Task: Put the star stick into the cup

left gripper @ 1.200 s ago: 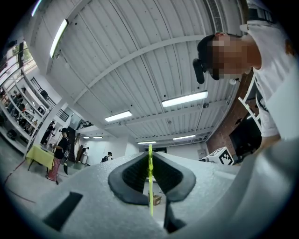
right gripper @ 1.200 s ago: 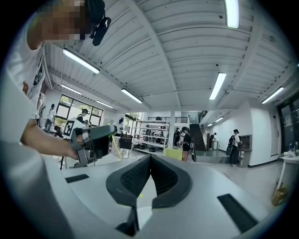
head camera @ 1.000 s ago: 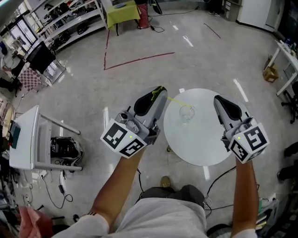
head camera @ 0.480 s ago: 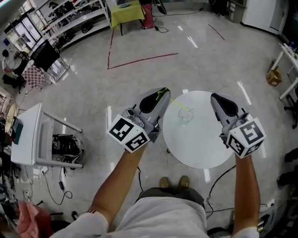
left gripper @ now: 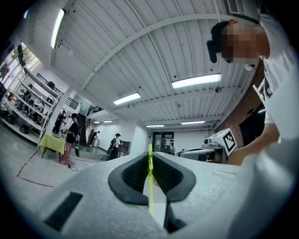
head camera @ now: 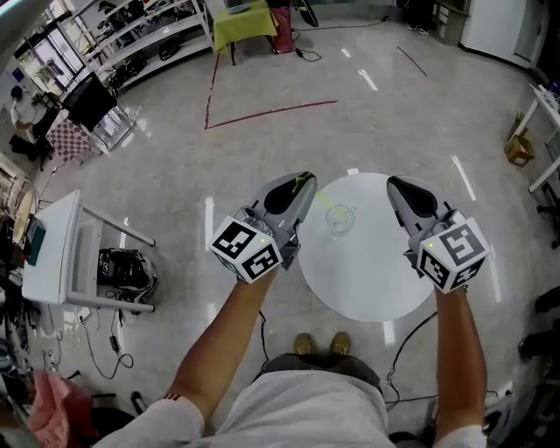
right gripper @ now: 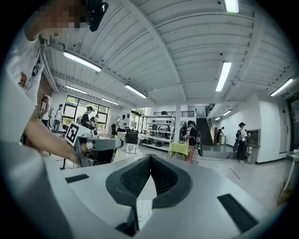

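Observation:
In the head view a clear glass cup (head camera: pixel 339 219) stands on the far left part of a round white table (head camera: pixel 376 271). My left gripper (head camera: pixel 302 180) hangs over the table's left edge, shut on the thin yellow-green star stick (head camera: pixel 322 199). The stick slants from the jaws down toward the cup's rim. In the left gripper view the stick (left gripper: pixel 150 184) stands upright, pinched between the dark pads of the left gripper (left gripper: pixel 150 158). My right gripper (head camera: pixel 396 185) hovers over the table's far right side, right of the cup. In its own view the right gripper (right gripper: pixel 150 158) is shut with nothing in it.
A white cart (head camera: pixel 52 254) and a tangle of cables (head camera: pixel 122 278) sit on the floor at the left. Red tape lines (head camera: pixel 262 114) mark the floor beyond the table. A yellow-green covered table (head camera: pixel 241 19) and shelves stand far back. My feet (head camera: pixel 319 343) are by the table's near edge.
My left gripper has sunk with the stick, bringing the stick's far end closer to the cup. The right gripper has drifted slightly left and down. Both stay shut.

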The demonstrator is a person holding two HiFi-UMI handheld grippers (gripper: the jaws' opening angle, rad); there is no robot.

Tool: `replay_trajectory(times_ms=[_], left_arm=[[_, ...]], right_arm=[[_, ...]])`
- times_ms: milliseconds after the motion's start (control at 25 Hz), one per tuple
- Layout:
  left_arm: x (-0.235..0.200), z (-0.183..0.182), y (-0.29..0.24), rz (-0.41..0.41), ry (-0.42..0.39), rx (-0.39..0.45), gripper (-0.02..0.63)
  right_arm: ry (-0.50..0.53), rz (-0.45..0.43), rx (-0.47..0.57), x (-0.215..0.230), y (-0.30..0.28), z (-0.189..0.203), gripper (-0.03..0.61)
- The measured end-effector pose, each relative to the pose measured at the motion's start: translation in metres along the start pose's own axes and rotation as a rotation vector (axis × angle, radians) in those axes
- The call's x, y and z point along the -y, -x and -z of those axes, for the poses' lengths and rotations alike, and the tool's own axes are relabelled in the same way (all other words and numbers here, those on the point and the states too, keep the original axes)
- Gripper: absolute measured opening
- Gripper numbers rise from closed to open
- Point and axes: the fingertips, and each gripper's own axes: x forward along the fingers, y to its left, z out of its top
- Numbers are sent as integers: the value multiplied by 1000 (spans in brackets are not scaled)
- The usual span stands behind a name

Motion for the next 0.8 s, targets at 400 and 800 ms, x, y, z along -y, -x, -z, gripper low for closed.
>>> replay_trajectory(times_ms=[400,800], left_arm=[[-16,54,-23,-50,41,-101,29],[-32,102,-29,-95,86,-190,29]], right_arm=[[-41,-19,-32,12,0,28,11],[-57,-32,-53,21,-10,41,12]])
